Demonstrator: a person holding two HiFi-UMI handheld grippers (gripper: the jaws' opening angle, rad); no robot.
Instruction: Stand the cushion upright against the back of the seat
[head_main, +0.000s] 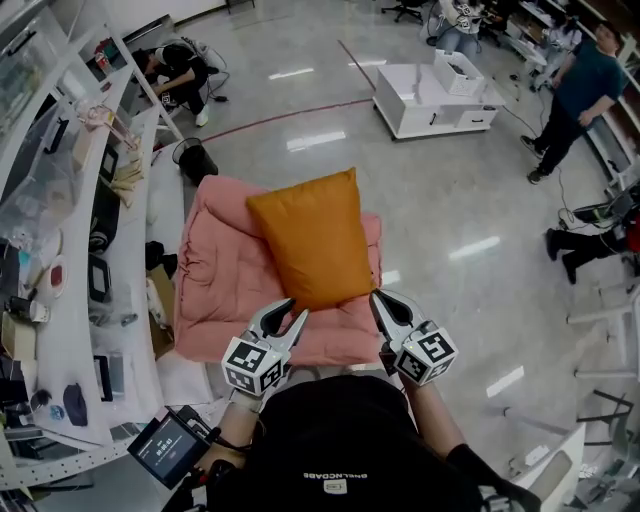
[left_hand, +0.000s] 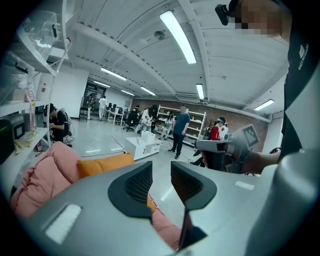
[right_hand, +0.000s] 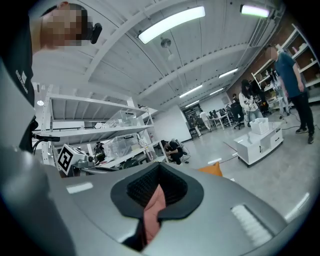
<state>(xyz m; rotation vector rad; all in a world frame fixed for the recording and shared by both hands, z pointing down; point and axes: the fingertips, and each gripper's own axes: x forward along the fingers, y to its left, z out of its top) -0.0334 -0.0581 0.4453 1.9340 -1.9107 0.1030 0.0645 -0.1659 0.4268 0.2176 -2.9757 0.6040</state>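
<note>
An orange cushion (head_main: 310, 240) leans tilted on a pink padded seat (head_main: 215, 270), its top corner toward the far side. My left gripper (head_main: 297, 312) sits at the cushion's near left corner. It is open, and nothing is between its pads. In the left gripper view, this gripper (left_hand: 161, 172) points past the orange cushion (left_hand: 102, 164) and the pink seat (left_hand: 42, 172). My right gripper (head_main: 377, 297) is by the cushion's near right corner, shut. In the right gripper view its jaws (right_hand: 159, 175) are together. Pink shows through the slit under them, and an orange corner (right_hand: 212, 170) lies beyond.
White shelving (head_main: 60, 250) full of equipment runs along the left, close to the seat. A black bin (head_main: 195, 160) stands behind the seat. A low white cabinet (head_main: 435, 95) is on the glossy floor at the far right. One person (head_main: 575, 90) stands beside it, and another (head_main: 180, 70) crouches at the far left.
</note>
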